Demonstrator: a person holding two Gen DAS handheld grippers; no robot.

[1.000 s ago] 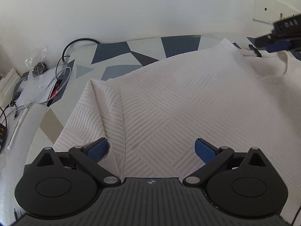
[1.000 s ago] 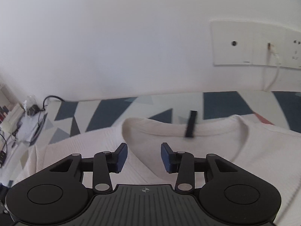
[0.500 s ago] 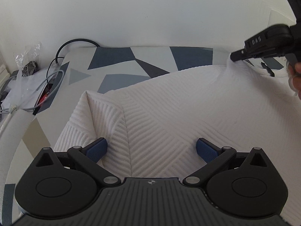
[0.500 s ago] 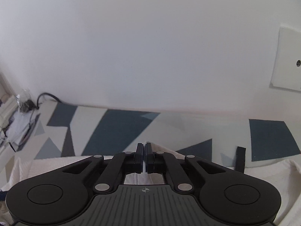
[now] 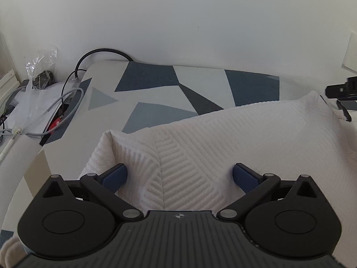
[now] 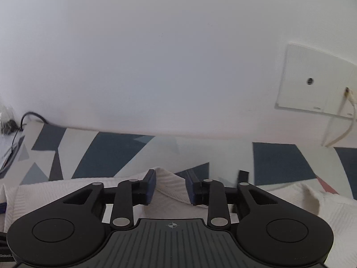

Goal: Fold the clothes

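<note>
Lying across a patterned cover (image 5: 154, 80), the white sweater (image 5: 223, 138) fills the lower right of the left view. The left gripper (image 5: 179, 176) hovers at the frame's bottom, jaws wide apart over a fold. In the right view the right gripper (image 6: 170, 186) sits low centre, jaws parted, a raised peak of fabric between its pads (image 6: 151, 185). Cables (image 5: 67, 98) lie at left.

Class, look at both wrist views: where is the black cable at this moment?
In the left wrist view the black cable arcs against the wall at upper left, beside the clear plastic bag and behind the patterned cloth. The right wrist view shows it at far left.
</note>
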